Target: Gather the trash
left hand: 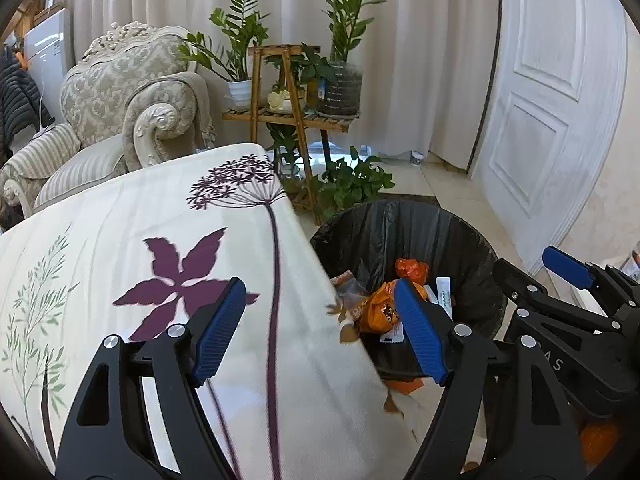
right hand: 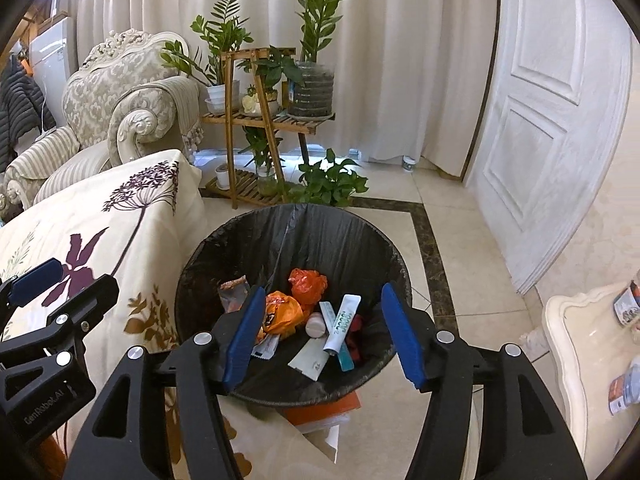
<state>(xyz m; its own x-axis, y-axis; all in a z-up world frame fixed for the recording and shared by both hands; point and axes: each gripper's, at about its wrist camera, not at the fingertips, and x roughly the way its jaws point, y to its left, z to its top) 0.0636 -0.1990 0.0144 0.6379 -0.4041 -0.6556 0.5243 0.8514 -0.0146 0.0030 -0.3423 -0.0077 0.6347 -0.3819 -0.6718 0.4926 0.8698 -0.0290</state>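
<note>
Both grippers hang over the scene with nothing in them. The right gripper has its jaws spread wide above the bin, and the left gripper is just as wide open, straddling the edge of the table with the bin at its 2 o'clock.

By my reading the job is well along: the trash is in the bin, and the flowered cloth shows no litter in either view. What may be left sits at 3 o'clock in the right view, where a couple of bottles lie on a white side table; they are cut off at the frame edge, so I can't say whether they count as trash.

Inside the black liner: an orange bag at 9 o'clock, a red crumpled wrapper at 12, a white tube leaning across the middle, a small white bottle just beside it, a flat white packet at 6, and a clear wrapper against the left wall.
</note>
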